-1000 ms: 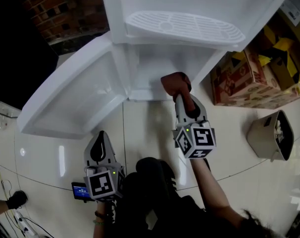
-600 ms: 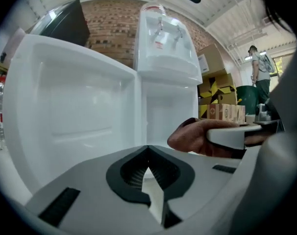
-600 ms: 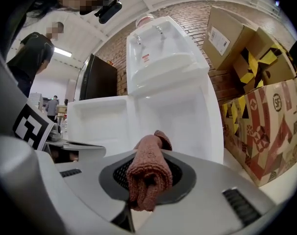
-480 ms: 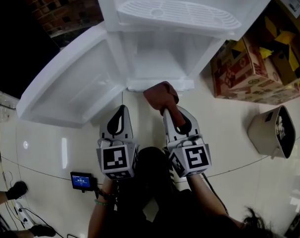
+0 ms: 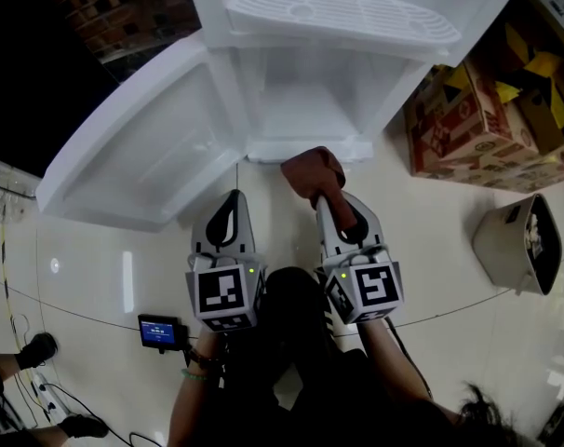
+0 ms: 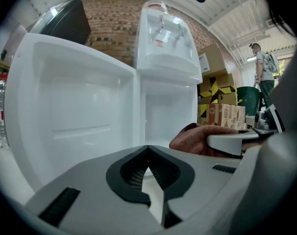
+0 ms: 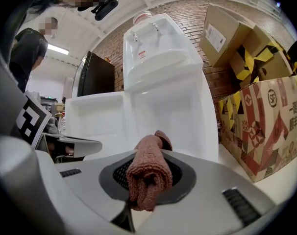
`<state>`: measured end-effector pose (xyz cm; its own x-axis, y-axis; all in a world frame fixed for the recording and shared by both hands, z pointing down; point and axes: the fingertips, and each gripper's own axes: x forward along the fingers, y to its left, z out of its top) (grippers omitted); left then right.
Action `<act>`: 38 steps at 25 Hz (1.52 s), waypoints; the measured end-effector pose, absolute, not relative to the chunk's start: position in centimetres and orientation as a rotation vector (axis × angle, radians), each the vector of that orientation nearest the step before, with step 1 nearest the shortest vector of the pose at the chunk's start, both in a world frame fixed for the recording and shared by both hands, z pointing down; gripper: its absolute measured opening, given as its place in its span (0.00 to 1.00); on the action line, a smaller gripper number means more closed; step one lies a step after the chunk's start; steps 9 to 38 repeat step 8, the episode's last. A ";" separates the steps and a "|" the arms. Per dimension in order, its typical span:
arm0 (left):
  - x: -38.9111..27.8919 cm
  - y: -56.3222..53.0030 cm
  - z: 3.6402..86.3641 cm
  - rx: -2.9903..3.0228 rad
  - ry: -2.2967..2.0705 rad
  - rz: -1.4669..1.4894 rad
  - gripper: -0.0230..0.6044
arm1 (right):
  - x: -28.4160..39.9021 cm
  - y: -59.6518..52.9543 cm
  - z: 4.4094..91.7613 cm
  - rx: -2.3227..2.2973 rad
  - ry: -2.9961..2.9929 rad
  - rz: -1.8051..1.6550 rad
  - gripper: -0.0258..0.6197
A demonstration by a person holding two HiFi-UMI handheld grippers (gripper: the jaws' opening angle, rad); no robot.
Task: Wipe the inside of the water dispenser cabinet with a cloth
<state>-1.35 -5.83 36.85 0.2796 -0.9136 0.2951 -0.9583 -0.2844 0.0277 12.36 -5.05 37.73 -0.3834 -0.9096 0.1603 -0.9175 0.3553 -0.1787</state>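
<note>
The white water dispenser stands with its lower cabinet [image 5: 296,101] open and its door [image 5: 142,156] swung out to the left. My right gripper [image 5: 321,198] is shut on a bunched brown cloth [image 5: 312,170], which hangs just outside the cabinet's bottom front edge. In the right gripper view the cloth [image 7: 148,173] is folded between the jaws, facing the cabinet [image 7: 168,116]. My left gripper [image 5: 232,201] is beside it on the left, shut on nothing, pointing at the hinge side of the cabinet [image 6: 168,116] and the door [image 6: 75,116].
The drip tray [image 5: 342,12] juts out above the cabinet. Cardboard boxes [image 5: 477,128] are stacked right of the dispenser, with a beige bin [image 5: 519,245] on the floor nearer me. A small device with a blue screen [image 5: 159,331] lies at lower left. A person [image 6: 263,67] stands far behind.
The right gripper drew the cloth back out of the cabinet to just in front of its lower edge. The left gripper came forward and right, alongside the right one.
</note>
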 end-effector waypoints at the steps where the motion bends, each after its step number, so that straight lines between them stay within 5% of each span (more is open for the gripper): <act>1: -1.4 -5.8 36.8 2.345 -1.743 0.327 0.04 | 12.4 -5.0 37.8 1.724 -2.557 0.372 0.14; 38: -2.4 -5.0 38.0 2.374 -1.725 0.382 0.04 | 12.1 -5.0 37.8 1.724 -2.549 0.365 0.14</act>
